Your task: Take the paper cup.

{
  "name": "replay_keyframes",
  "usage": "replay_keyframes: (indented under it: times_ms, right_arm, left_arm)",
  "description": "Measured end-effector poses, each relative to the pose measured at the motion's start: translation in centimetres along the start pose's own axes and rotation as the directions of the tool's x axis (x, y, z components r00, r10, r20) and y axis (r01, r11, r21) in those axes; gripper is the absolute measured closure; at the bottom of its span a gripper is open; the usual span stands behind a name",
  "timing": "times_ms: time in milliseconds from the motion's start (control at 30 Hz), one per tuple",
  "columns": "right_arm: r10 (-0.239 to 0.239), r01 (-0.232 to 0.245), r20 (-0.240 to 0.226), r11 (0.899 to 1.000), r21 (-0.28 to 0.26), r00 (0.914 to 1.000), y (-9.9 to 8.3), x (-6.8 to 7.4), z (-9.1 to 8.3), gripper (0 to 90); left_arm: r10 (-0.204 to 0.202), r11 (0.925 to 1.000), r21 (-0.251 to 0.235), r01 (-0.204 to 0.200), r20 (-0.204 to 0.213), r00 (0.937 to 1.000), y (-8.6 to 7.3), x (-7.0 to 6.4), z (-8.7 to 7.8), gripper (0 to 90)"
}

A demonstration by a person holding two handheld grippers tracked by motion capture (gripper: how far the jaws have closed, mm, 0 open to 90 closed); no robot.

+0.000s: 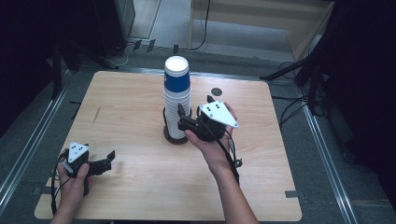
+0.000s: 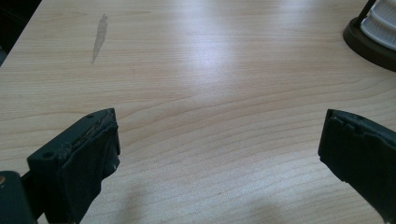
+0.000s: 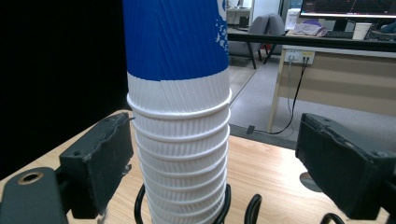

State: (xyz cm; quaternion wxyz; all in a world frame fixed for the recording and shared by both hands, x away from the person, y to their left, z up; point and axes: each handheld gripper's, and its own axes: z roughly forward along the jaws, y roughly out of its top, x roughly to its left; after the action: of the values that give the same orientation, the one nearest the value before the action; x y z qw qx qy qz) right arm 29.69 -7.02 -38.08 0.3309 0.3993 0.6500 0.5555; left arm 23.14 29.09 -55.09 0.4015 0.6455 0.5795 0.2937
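Pale wooden table [image 1: 140,121], grey floor [image 1: 308,154], dark surroundings.

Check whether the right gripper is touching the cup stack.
Apart: the right gripper view shows the right gripper open, gaps either side of the cup stack.

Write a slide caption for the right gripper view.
Open right gripper brackets an upside-down paper cup stack in its wire holder.

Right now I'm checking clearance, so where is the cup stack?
In the high view the cup stack stands upside down in a dark holder mid-table, with the open right gripper at its lower rims.
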Motion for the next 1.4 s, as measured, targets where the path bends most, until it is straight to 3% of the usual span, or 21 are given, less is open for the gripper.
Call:
replay_keyframes:
  times_ms: [767, 1400]
  right_arm:
    - [0.046, -0.045, -0.034, 0.999, 0.009, 0.9984, 1.7, 0.7, 2.2, 6.4]
    - [0.038, -0.037, -0.029, 0.999, 0.04, 0.9988, 2.1, 1.5, 4.7, 5.1]
  left_arm:
    - [-0.004, 1.0, 0.002, 0.004, 0.001, 1.0, 0.0, 0.0, 0.0, 0.0]
    - [-0.003, 1.0, 0.004, 0.003, 0.002, 1.0, 0.1, 0.0, 0.1, 0.0]
